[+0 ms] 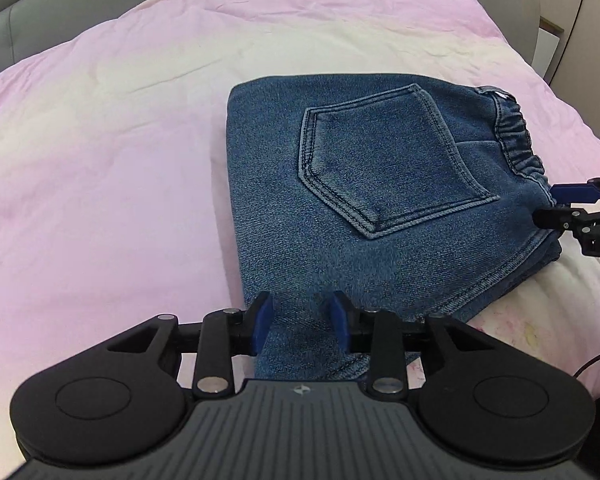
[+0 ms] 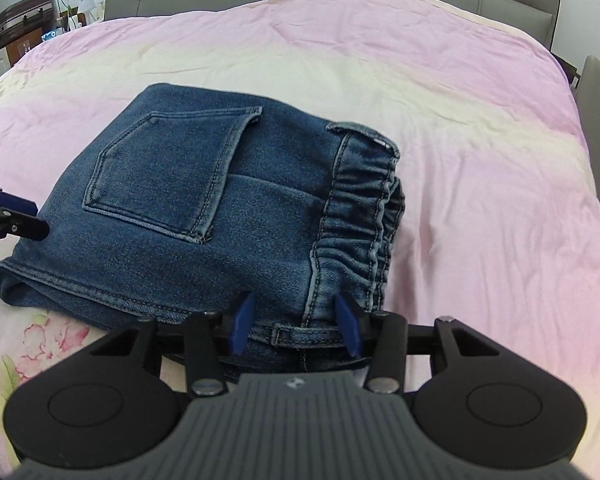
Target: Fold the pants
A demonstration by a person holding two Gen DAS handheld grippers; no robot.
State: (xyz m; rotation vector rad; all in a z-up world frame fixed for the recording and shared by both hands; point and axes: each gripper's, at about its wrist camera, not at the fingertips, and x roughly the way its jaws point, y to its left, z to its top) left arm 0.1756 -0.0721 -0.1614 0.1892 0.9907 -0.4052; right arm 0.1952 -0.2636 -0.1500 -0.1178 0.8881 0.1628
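1. The pants (image 1: 364, 184) lay on the pink bed (image 1: 100, 160) as a compact folded stack, back pocket up, toward the bed's near edge; folding looked nearly or fully done.
2. The left claw (image 1: 300, 322) stood partly open astride the stack's near edge, its pads not pressing.
3. The right claw (image 2: 296, 322) stood partly open over the waistband corner, gripping nothing.

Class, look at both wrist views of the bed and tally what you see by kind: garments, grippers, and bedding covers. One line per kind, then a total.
Denim pants, folded, back pocket up: 1
Grippers: 2, left gripper and right gripper, jaws parted at the pants' near edge
Pink bed cover: 1
Total: 4
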